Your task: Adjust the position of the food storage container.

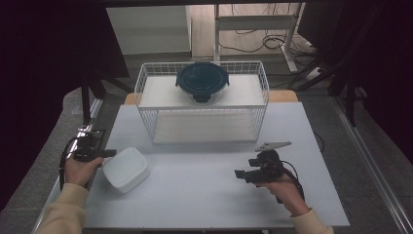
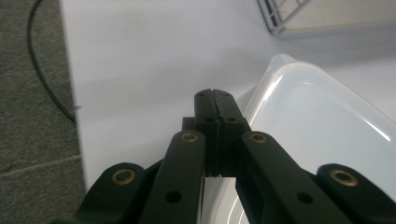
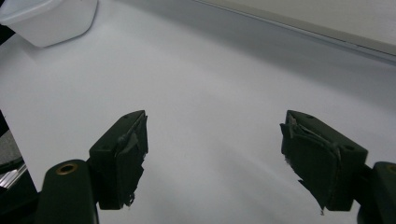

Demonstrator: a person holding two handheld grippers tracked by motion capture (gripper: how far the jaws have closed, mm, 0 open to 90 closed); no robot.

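White tub sits on table well forward of wire basket, touching-close to left tool, jaws pressed together at its rim, holding nothing; right tool, jaws spread, empty, well apart.

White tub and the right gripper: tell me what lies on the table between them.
Nothing visible. The right gripper is open over bare table, and the stretch from it to the white tub shows only the white tabletop. The left gripper, fingers shut, sits at the tub's far side.
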